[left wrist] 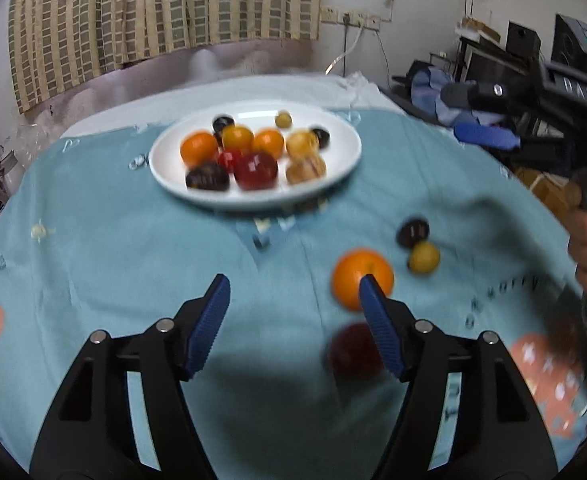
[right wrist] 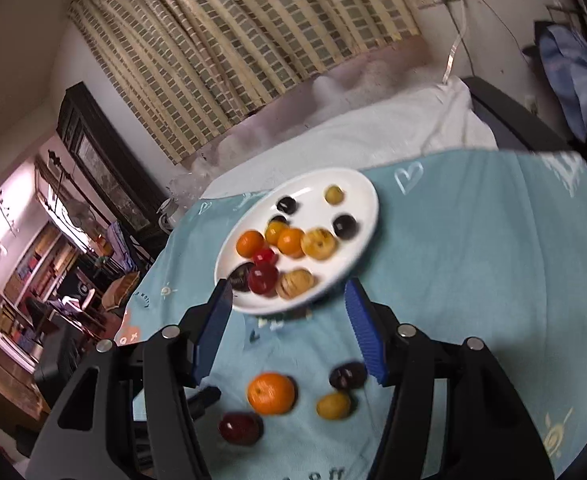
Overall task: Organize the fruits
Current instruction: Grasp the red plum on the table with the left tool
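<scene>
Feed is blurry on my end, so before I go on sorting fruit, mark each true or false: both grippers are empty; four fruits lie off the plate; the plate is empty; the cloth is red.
1. The left gripper and right gripper hold nothing. True: both open.
2. Four fruits lie off the white plate. True: orange, dark red fruit, yellow-green fruit, dark fruit.
3. The plate is empty. False: it holds many fruits.
4. The cloth is red. False: light blue.

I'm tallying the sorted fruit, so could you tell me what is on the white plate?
The white plate holds oranges, dark plums, red fruits, yellow-brown fruits and one small green-yellow fruit. Blur and overlap prevent an exact count.
</scene>
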The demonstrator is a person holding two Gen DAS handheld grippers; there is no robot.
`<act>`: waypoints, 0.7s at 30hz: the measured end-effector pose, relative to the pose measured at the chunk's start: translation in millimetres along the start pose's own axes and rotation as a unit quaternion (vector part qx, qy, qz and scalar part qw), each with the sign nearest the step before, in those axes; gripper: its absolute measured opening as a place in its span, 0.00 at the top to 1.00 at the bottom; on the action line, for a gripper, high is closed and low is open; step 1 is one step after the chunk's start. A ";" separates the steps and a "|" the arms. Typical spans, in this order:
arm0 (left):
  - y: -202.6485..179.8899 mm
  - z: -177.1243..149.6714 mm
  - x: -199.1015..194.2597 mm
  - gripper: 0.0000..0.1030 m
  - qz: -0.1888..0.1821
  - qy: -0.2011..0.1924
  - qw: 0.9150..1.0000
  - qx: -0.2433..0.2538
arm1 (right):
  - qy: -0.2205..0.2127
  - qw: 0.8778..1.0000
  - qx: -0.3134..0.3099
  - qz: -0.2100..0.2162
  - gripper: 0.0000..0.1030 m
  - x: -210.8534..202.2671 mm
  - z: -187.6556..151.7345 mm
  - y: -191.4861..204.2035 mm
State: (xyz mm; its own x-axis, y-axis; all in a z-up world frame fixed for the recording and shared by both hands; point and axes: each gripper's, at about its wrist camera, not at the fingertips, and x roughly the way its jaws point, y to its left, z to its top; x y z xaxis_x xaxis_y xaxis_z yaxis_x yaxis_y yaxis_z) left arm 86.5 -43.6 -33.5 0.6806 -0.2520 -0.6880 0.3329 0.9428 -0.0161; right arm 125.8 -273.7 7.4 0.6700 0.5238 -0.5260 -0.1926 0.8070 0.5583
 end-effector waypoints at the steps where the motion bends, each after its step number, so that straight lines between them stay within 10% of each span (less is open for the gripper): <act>1: -4.0 -6.9 0.1 0.33 -0.001 0.001 1.000 0.008 | 0.007 1.000 0.008 -0.002 0.42 1.2 -2.8 -5.6; 21: -31.6 -19.4 15.9 0.42 -0.054 0.033 0.996 0.056 | 0.019 1.000 0.013 0.002 0.42 -1.0 -11.2 -5.9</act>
State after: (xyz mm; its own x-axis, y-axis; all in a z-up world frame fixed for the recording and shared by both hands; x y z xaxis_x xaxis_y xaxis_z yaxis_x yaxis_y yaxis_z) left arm 74.1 -73.1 -58.1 0.5930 -0.3324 -0.7333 0.4749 0.8799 -0.0148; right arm 118.2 -275.9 -2.5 0.6413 0.5369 -0.5482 -0.1763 0.7984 0.5757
